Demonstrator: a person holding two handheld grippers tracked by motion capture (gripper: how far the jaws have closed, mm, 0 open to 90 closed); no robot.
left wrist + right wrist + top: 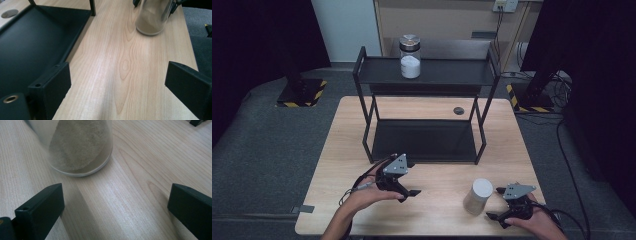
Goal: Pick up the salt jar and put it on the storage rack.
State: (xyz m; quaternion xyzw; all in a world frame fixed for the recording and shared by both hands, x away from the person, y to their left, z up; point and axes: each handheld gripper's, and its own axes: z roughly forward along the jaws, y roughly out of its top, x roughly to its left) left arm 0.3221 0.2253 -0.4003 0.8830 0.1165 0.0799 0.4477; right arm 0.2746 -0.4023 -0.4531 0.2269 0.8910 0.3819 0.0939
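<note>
The room was dark, with a grey floor and a wooden bench (432, 210) in the middle. A black rack (424, 142) with two shelves stood at the back of the bench. On its top shelf sat a jar (410, 56) with a metal lid and white powder inside. Near the front of the bench, on the right side, stood a tan jar (477, 196). It was upright on the wood, well apart from the rack. In the right tool view the tan jar (77, 147) looked see-through, with sandy powder (75, 142) piled inside. The right tool (498, 203) was just beside the tan jar, on its right, and pointed at it. Its jaws were wide apart and held nothing. I could not tell if a jaw touched the jar. In its own view both black jaws sat low at the sides and the jar was ahead of them, a bit to the left. The left tool (410, 193) was near the front of the rack, held by a hand (364, 195). Its jaws were wide apart too, with bare wood between them. In the left tool view the tan jar (152, 17) stood far ahead, and the low shelf (30, 47) of the rack lay to the left.
</note>
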